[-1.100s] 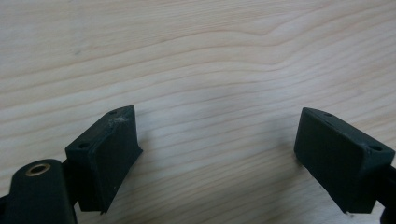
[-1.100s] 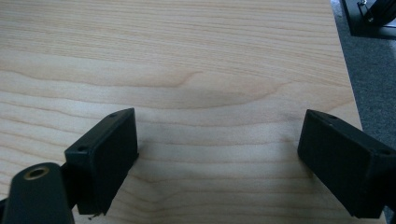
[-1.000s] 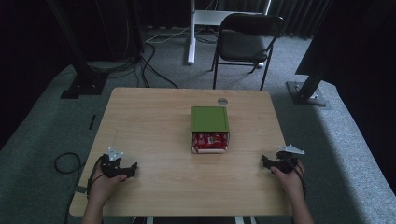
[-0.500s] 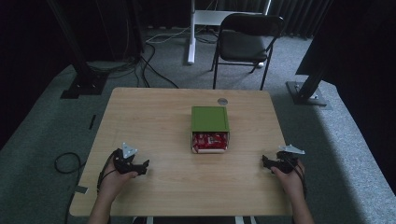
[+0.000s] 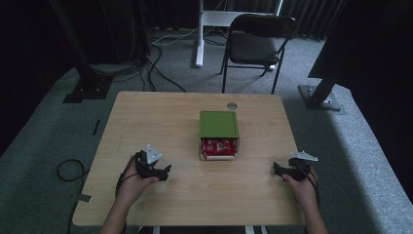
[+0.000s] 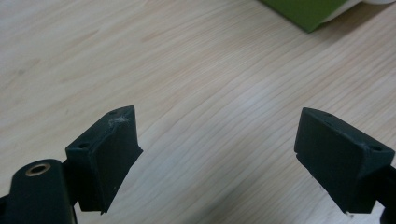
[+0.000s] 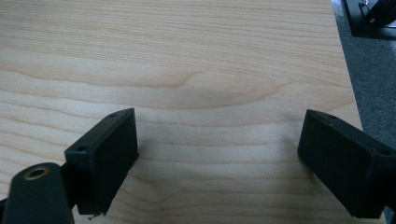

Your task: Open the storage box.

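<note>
— High view: what's hard to read?
— The green box (image 5: 218,125) sits centre frame; red packets (image 5: 219,145) in its open near end are blurred.
— Grippers?
— Left gripper (image 5: 167,171) lower left, right gripper (image 5: 276,169) lower right by the table (image 5: 146,117) edge, both spread wide, empty, over bare wood.

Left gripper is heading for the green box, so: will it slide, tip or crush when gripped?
The green box lies flat and low on the wooden table, so it probably slides rather than tips. Its near end is open on red packets, so they might spill if tilted. It looks like thin card, likely light and crushable.
</note>
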Demonstrator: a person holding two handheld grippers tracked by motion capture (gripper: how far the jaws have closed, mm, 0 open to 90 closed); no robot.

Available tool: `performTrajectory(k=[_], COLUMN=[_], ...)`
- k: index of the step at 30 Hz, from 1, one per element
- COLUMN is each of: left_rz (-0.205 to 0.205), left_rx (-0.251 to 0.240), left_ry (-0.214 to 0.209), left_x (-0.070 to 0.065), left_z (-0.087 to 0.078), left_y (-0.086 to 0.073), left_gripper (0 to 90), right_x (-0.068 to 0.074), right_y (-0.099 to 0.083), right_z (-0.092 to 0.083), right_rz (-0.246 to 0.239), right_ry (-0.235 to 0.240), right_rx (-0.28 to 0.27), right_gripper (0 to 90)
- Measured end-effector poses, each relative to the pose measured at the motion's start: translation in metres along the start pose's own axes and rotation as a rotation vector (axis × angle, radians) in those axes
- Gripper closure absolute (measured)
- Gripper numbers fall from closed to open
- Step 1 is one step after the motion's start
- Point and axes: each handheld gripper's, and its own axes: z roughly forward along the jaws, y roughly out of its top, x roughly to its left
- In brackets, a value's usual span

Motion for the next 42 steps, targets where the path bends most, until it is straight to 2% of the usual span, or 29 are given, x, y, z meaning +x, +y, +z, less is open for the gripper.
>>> performTrajectory(k=[2,3,4,6,10,15,16,17,18,23,24,27,29,31,33,37,38,39,42], left_rz=[0.025,0.025,0.069,0.077,0.16,0.195,0.218,0.218,0.249,0.289,0.311,0.325,0.368,0.385,0.418,0.446,0.471,0.471,0.525], left_rx=[-0.007,-0.007,-0.012,-0.021,-0.048,-0.069,-0.079,-0.079,-0.085,-0.116,-0.121,-0.131,-0.134,-0.139,-0.134,-0.138,-0.138,-0.138,-0.159], left_ry=[0.0,0.0,0.0,-0.005,-0.017,-0.033,-0.04,-0.04,-0.044,-0.047,-0.052,-0.061,-0.066,-0.069,-0.059,-0.067,-0.07,-0.07,-0.07], left_x=[-0.006,-0.006,-0.013,-0.017,-0.031,-0.041,-0.046,-0.046,-0.051,-0.061,-0.066,-0.07,-0.077,-0.081,-0.086,-0.092,-0.097,-0.097,-0.106], left_z=[0.001,0.001,0.001,0.001,0.0,-0.001,-0.001,-0.001,0.0,0.002,0.002,0.003,0.005,0.007,0.009,0.012,0.014,0.014,0.016], left_y=[0.006,0.006,0.012,0.015,0.029,0.038,0.042,0.042,0.045,0.052,0.055,0.059,0.064,0.066,0.068,0.071,0.072,0.072,0.077], left_gripper=[14.8,14.8,14.8,14.8,14.8,14.8,14.8,14.8,14.8,14.8,14.8,14.8,14.8,15.0,15.0,15.0,15.0,15.0,15.1], right_x=[0.0,0.0,0.0,0.0,0.0,0.0,0.0,0.0,0.0,0.0,0.0,0.0,-0.001,-0.001,-0.001,-0.001,-0.001,-0.001,-0.001], right_y=[0.0,0.0,0.0,0.0,0.0,0.0,0.0,0.0,0.0,0.0,0.0,0.0,0.0,0.0,0.0,0.0,0.0,0.0,0.0], right_z=[0.0,0.0,0.0,0.0,0.0,0.0,0.0,0.0,0.0,0.0,0.0,0.0,0.0,0.0,0.0,0.0,0.0,0.0,0.0], right_rz=[0.001,0.0,0.0,0.0,0.0,-0.002,-0.002,-0.002,-0.002,-0.003,-0.003,-0.003,-0.004,-0.004,-0.004,-0.005,-0.005,-0.005,-0.008], right_ry=[0.0,0.0,0.0,0.0,0.0,0.001,0.002,0.002,0.002,0.003,0.003,0.003,0.004,0.004,0.004,0.005,0.005,0.005,0.008], right_rx=[0.0,0.0,0.0,0.0,-0.001,-0.001,-0.001,-0.001,-0.001,0.0,0.0,0.0,-0.001,-0.001,-0.001,-0.001,0.0,0.0,-0.001], right_gripper=[11.6,11.6,11.6,11.6,11.6,11.6,11.6,11.6,11.6,11.6,11.6,11.6,11.6,11.6,11.6,11.6,11.6,11.6,11.6])
